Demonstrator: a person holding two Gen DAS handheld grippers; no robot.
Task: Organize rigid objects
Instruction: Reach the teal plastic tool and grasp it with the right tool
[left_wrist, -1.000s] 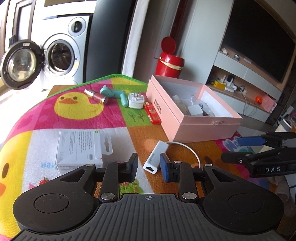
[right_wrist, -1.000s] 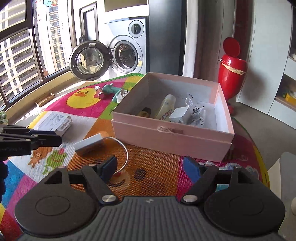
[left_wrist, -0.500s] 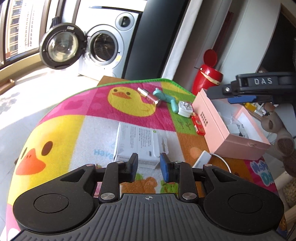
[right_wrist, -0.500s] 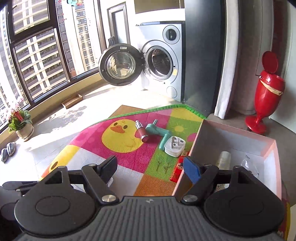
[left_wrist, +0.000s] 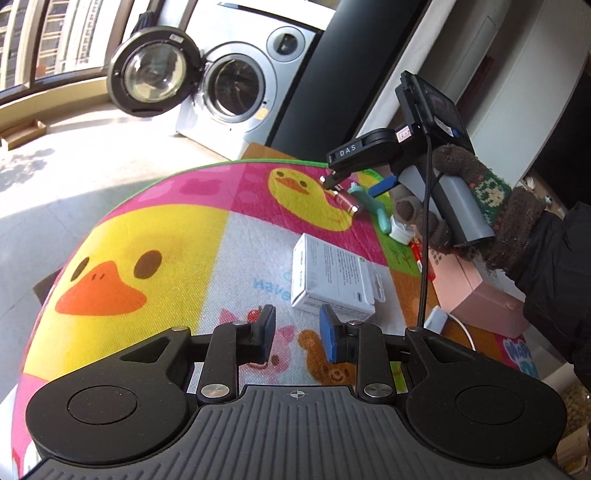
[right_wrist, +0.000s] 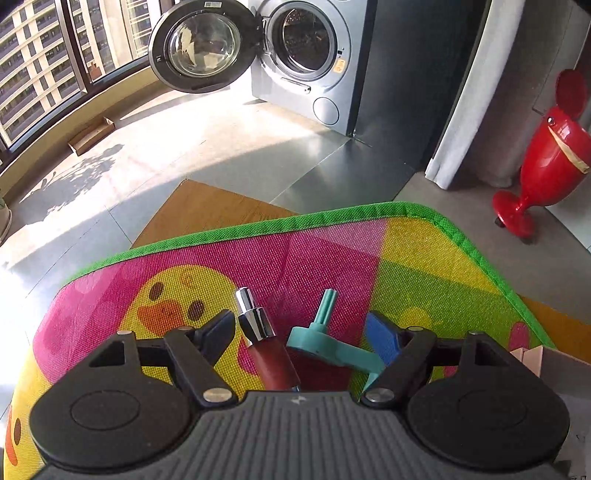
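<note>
My right gripper (right_wrist: 301, 334) is open, low over the mat, with a red bottle with a chrome cap (right_wrist: 264, 345) and a teal handle-shaped tool (right_wrist: 328, 341) lying between its fingers. In the left wrist view the right gripper (left_wrist: 356, 179) hovers over the same bottle (left_wrist: 345, 201) and teal tool (left_wrist: 373, 206). My left gripper (left_wrist: 297, 332) is open and empty above the mat, just in front of a white carton (left_wrist: 332, 275). The pink box (left_wrist: 480, 295) stands at the right.
A colourful duck play mat (left_wrist: 155, 229) covers the table. A white plug (left_wrist: 400, 230) and a red lighter (left_wrist: 417, 253) lie near the pink box, and a white adapter with cable (left_wrist: 437, 319) lies in front of it. A washing machine (right_wrist: 306, 55) and a red bin (right_wrist: 550, 147) stand beyond.
My right gripper moved from the pink box to the far end of the mat and came down around the red bottle and teal tool. My left gripper drew back to the left.
</note>
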